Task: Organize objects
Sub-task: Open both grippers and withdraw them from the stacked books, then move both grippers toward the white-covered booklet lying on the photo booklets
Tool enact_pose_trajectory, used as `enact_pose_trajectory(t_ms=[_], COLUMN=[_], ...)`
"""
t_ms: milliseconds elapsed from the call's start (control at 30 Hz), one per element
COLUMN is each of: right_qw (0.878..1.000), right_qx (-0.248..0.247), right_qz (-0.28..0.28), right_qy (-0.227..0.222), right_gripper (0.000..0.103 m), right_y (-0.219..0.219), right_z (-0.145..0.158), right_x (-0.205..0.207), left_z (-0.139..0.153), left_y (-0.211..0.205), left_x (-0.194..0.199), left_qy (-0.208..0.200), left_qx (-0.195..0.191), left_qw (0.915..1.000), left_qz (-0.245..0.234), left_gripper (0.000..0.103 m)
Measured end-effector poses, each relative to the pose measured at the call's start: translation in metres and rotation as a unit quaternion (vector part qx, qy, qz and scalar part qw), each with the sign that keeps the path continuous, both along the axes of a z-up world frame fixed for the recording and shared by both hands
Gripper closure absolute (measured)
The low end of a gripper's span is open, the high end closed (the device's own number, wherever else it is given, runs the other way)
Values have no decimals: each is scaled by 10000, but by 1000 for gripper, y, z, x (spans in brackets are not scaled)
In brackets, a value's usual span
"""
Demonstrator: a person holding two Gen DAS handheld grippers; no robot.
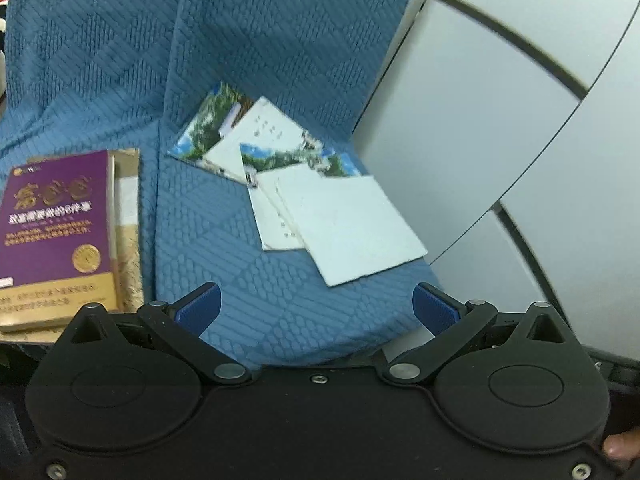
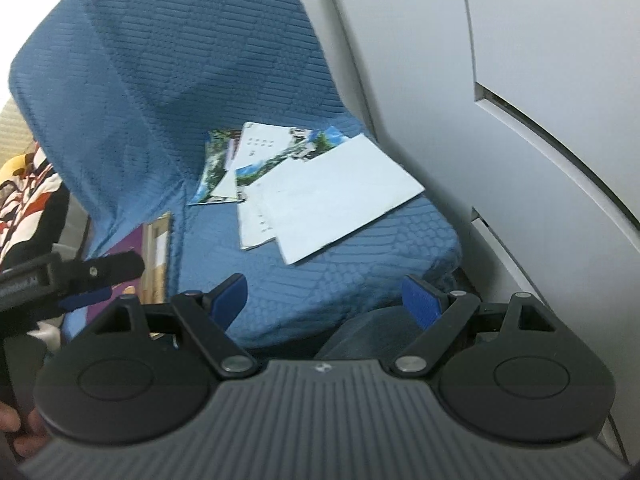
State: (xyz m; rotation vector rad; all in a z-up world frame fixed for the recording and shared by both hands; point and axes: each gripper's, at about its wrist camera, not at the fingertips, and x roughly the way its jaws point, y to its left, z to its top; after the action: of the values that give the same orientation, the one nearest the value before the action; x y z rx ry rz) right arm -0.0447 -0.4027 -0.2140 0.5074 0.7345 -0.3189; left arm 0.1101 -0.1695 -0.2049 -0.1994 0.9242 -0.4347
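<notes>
So the whole thing sits on a sofa (image 1: 248, 60) wrapped in a blue quilted cover, the kind with stitched ridges running in diamond and brick-like patches. The seat cushion has a rounded front edge, and the back cushions rise behind it with a deep crease where they meet. To the right of the sofa there's a smooth pale grey cabinet (image 1: 500, 100) with flat panels and thin dark gaps between the doors, matte and very plain.

Near the back of the seat cushion, toward its right edge, there's a loose pile of papers (image 1: 320, 184): flat, thin, rectangular sheets fanned over each other. A couple are glossy prints with green trees and blue sky, and the top one is a plain white sheet (image 1: 360, 228) lying skewed, its corner close to the cushion's right edge.

Over at the left edge of the seat there's a purple book (image 1: 56, 232) with gold lettering and a round gold seal, glossy cover, stacked on a tan one (image 1: 130, 216) with a shimmery texture.

Left gripper (image 1: 316, 308) has its blue ribbed pads spread wide over the cushion's front edge, nothing between them. Right gripper (image 2: 324, 300) is the same deal: pads well apart, empty, hanging above the front of the seat.
</notes>
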Motion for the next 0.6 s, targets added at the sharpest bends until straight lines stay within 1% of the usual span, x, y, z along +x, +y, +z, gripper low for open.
enact_pose_trajectory(t_ms=[133, 233, 300, 467, 533, 600], right_qw=[9999, 10000, 10000, 9998, 9997, 9996], right_qx=[11, 41, 17, -18, -26, -33], right_qz=[-50, -3, 38, 118, 148, 154], right_qy=[92, 56, 75, 148, 182, 240], right_gripper=[17, 17, 18, 19, 25, 27], right_y=[-19, -32, -39, -59, -67, -76], right_z=[-11, -18, -22, -37, -44, -51], right_x=[6, 11, 18, 37, 46, 55], left_z=[-16, -28, -37, -62, -71, -79], left_y=[-16, -25, -29, -42, -51, -59], left_x=[11, 20, 25, 42, 49, 56], left_qy=[113, 232, 279, 624, 687, 747], left_qx=[101, 179, 181, 84, 92, 80], left_qw=[9999, 9995, 9993, 9979, 9975, 9971], left_qz=[-5, 78, 146, 173, 129, 86], left_gripper=[1, 1, 1, 2, 8, 12])
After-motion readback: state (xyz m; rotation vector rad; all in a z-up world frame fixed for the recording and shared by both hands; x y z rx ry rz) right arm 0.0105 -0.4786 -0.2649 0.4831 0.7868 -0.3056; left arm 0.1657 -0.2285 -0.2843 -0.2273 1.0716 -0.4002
